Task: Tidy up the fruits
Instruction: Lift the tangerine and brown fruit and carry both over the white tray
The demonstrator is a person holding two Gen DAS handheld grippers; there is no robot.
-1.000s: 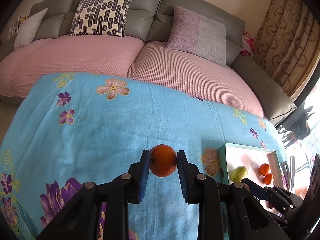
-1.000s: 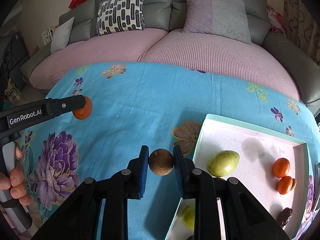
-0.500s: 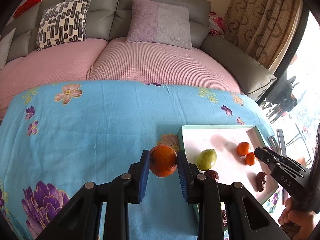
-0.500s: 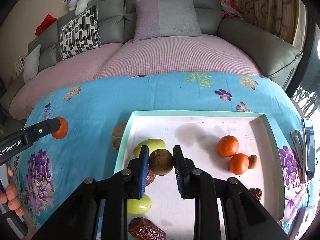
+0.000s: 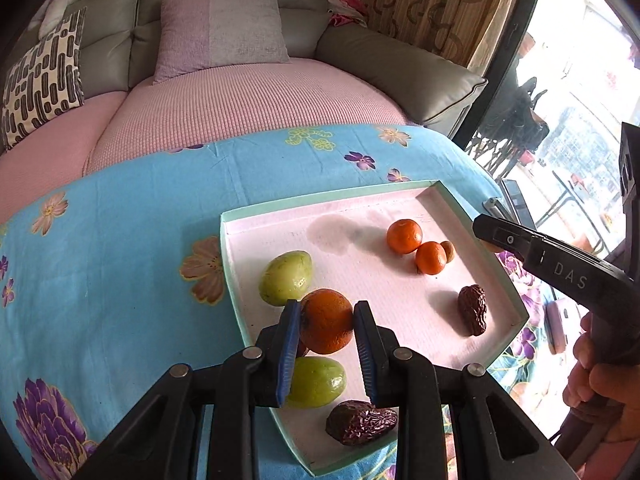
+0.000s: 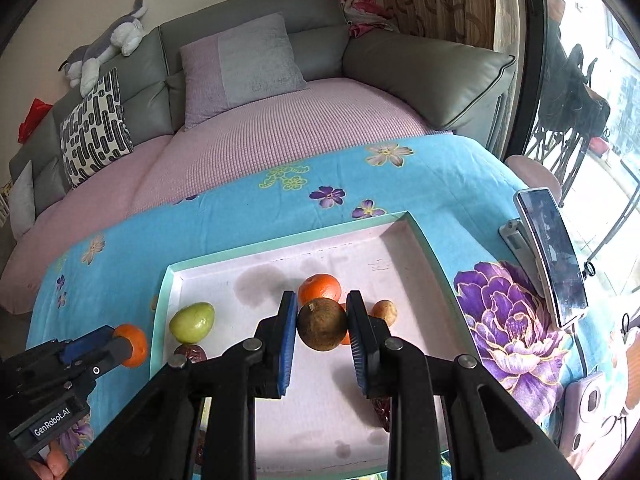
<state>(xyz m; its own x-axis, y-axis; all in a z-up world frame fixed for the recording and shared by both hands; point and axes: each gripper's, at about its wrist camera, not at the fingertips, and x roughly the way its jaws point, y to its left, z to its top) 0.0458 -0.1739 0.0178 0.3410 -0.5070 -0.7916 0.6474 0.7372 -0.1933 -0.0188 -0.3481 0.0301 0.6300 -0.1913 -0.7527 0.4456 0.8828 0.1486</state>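
My left gripper is shut on an orange and holds it over the near left part of the mint-rimmed tray. My right gripper is shut on a brown round fruit above the tray's middle. The tray holds a green fruit, a second green fruit, two small oranges, a small brown fruit and two dark dates. The left gripper with its orange also shows at the left of the right wrist view.
The tray lies on a blue floral cloth in front of a pink and grey sofa. A phone on a stand stands to the right of the tray. A window and curtain are at far right.
Both grippers have moved right over the tray with their fruits held. The left orange went from over the cloth to above the tray's left part; the right fruit went deeper toward the small oranges.
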